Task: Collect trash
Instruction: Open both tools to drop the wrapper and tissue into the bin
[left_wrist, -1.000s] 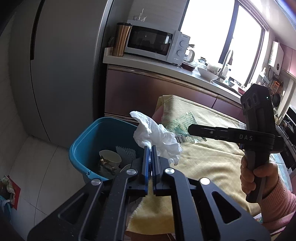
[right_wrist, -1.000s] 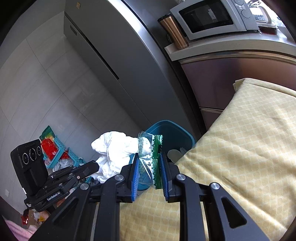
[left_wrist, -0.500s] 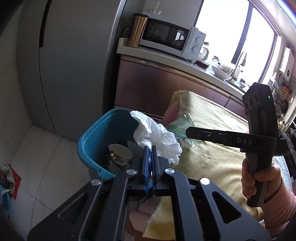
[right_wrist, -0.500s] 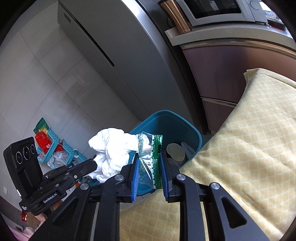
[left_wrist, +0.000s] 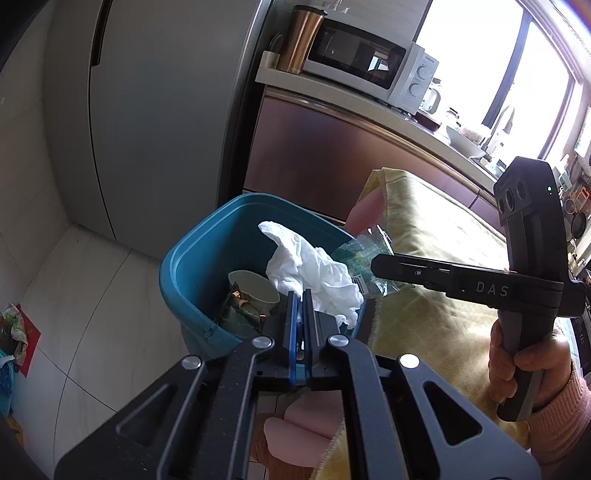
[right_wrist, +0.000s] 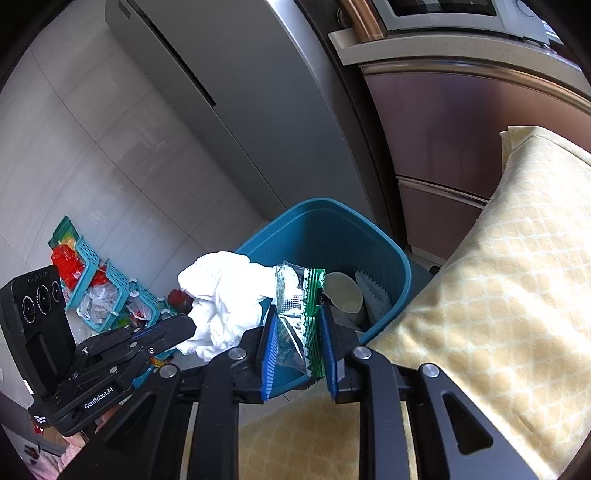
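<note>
A: Where's your trash right now?

B: Your left gripper (left_wrist: 300, 306) is clenched on the tissue (left_wrist: 314, 273), and your right gripper (right_wrist: 297, 339) pinches the wrapper (right_wrist: 299, 314) between its blue pads. Both pieces hang over the near edge of the bin (left_wrist: 184, 258), which sits on the floor beside the table (right_wrist: 498, 277).

A: What's changed in the last second?

B: You've carried both grippers forward and down. A second ago the bin was small and low in both views; now its mouth fills the middle of each, and the tissue sits right over the opening. The grips themselves haven't changed: the wrapper is held the same way, the tissue too.

A: So how far along am I?

B: Judging by this, you're at the drop. The bin already holds a cup (left_wrist: 255, 291) and some other scraps, so these two look like the next load. Letting go is all that seems left.

A: Anything to watch?

B: The wrapper seems to sit nearer the rim on the table side than the tissue does. It's light and may flutter, so I'd ease the right gripper a little further over the opening before releasing. The tissue looks well placed and should fall straight in.
</note>
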